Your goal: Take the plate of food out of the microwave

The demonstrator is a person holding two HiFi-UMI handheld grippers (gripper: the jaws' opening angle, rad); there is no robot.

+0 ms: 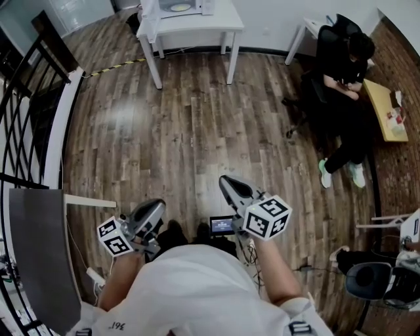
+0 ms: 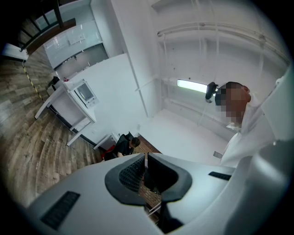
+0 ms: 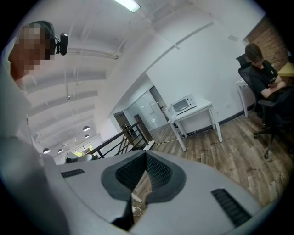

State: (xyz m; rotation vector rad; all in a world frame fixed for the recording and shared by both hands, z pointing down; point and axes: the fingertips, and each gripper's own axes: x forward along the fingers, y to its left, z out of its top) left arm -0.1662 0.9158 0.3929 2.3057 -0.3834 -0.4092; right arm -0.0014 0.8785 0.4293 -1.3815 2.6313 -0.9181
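Observation:
The white microwave (image 1: 177, 8) stands on a white table (image 1: 223, 26) far off across the room, its door hanging open to the left. A pale round plate (image 1: 179, 8) shows inside it. My left gripper (image 1: 157, 207) is low and close to my body, shut with nothing in it. My right gripper (image 1: 226, 182) is held just as near, shut and empty too. The left gripper view shows the microwave (image 2: 85, 92) small and distant past my left gripper (image 2: 145, 157). Beyond my right gripper (image 3: 146, 154), the right gripper view shows the microwave (image 3: 183, 104) on its table (image 3: 195, 114).
Wooden floor (image 1: 197, 131) stretches between me and the table. A person (image 1: 341, 79) sits in a chair at the right by a yellow table (image 1: 387, 108). A black railing (image 1: 26, 98) and a dark panel (image 1: 36, 249) line the left side.

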